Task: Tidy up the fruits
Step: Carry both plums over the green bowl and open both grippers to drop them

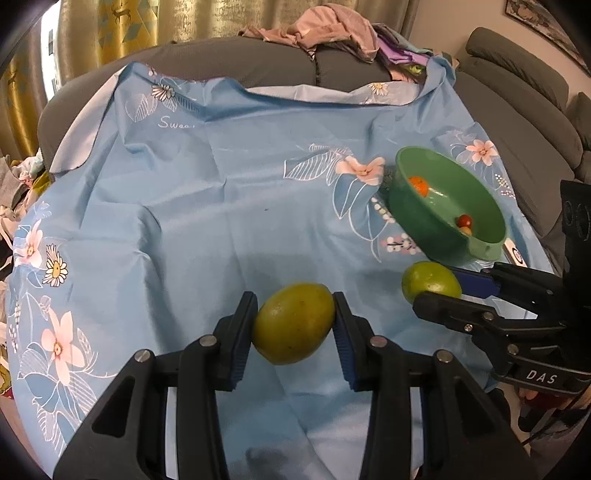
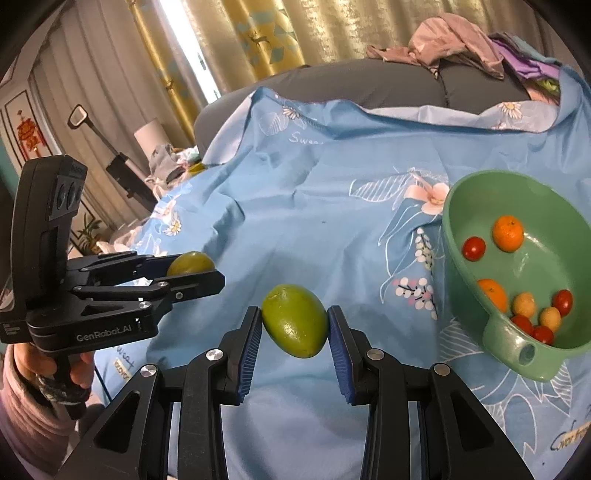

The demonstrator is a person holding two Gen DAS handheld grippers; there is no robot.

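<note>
Fruit in the green bowl (image 2: 476,280) at far right is half hidden by its rim: tangerines, cherry tomatoes. Left gripper (image 1: 294,325) clamps a dull yellow-green mango (image 1: 293,323); right gripper (image 2: 294,320) clamps a brighter green mango (image 2: 295,319), both above the blue floral cloth (image 1: 221,192).

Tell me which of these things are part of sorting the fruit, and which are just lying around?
Part of the job:
- green fruit clamped in the left gripper
- second green fruit clamped in the right gripper
- green bowl
- oranges, cherry tomatoes and small yellow fruits inside the bowl

Just lying about:
- blue floral cloth
- pile of clothes
- grey sofa
- gold curtains
</note>
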